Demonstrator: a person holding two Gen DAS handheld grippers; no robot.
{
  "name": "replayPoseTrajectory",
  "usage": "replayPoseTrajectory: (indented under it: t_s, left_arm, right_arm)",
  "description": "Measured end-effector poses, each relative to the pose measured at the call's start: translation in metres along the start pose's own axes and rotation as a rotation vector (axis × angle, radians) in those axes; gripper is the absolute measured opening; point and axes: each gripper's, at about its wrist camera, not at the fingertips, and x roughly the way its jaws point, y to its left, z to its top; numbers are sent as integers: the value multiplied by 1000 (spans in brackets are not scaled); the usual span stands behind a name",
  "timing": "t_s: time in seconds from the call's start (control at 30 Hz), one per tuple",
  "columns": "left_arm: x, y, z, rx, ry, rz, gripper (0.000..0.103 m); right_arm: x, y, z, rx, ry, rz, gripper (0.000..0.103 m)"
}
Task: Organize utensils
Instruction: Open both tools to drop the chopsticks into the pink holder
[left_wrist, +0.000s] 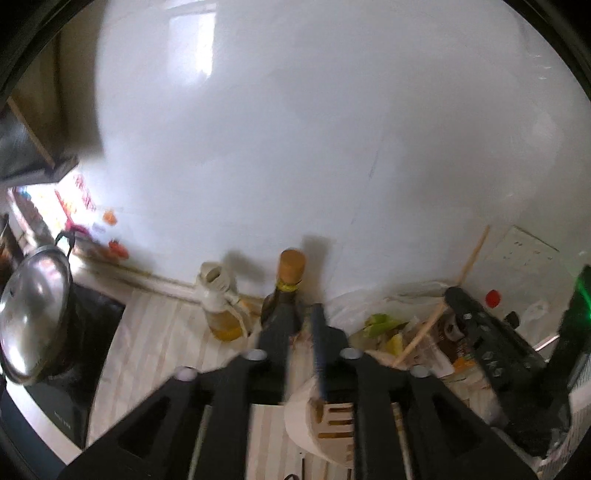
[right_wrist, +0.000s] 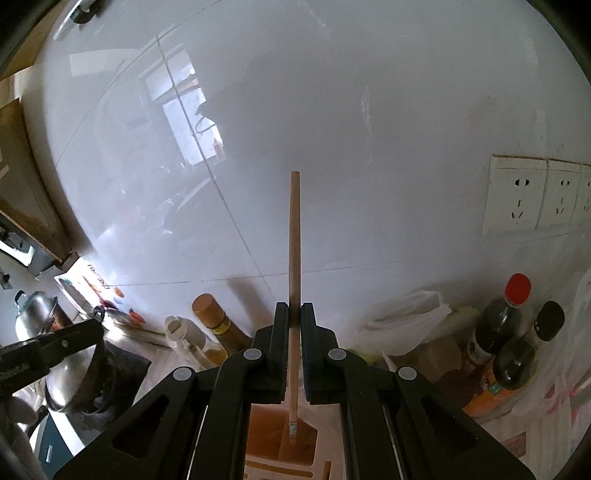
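My left gripper (left_wrist: 297, 314) stands slightly open above a white utensil holder (left_wrist: 299, 417). A wooden slotted spatula (left_wrist: 332, 421) sits head-down in the holder. Its dark blue handle (left_wrist: 319, 354) runs up between the jaws and leans on the right finger, with a gap to the left finger. My right gripper (right_wrist: 294, 310) is shut on an upright wooden chopstick (right_wrist: 294, 229). The chopstick's lower end sits in an orange-brown compartment of the holder (right_wrist: 327, 428). The right gripper (left_wrist: 456, 295) and its chopstick (left_wrist: 471, 258) also show at the right of the left wrist view.
A steel pot with a lid (left_wrist: 33, 314) stands at the left on a dark stove. An oil bottle (left_wrist: 221, 306) and a brown-capped dark bottle (left_wrist: 288, 280) stand by the tiled wall. Plastic bags with greens (left_wrist: 384, 325) and sauce bottles (right_wrist: 506, 321) crowd the right, under wall sockets (right_wrist: 517, 195).
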Motion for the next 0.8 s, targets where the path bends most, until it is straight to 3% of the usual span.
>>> replayPoseTrajectory:
  t_s: [0.03,0.07,0.23,0.4,0.5,0.53,0.6,0.67,0.8]
  left_arm:
    - [5,5,-2,-14,15,2,40]
    - [8,8,-5,-25,24,4,49]
    - [22,19,-24,-42,57,21,49]
    - [26,19,-35,-27,52,89,49]
    - [26,23,-38,-36,43,96,63]
    - [25,25,-39,-40,36,94,74]
    - [20,27,-40,-44,13,87,85]
    - [15,28,-41,-42,-3,80,103]
    - [3,29,-45,-34,-36,103,103]
  right_arm:
    - [0,0,-2,1,4,2,6]
    - [0,1,-3,-3,9,2,6]
    - [-1,3,-10,-24,-4,-8,6]
    - [3,7,-13,-63,-20,-26,7]
    - [8,10,-16,-81,17,-22,7]
    - [7,10,-18,-86,23,-25,9]
    - [0,11,-20,-86,18,-21,23]
    - [-9,11,-21,-85,18,-18,52]
    - [-31,7,-23,-77,25,-39,58]
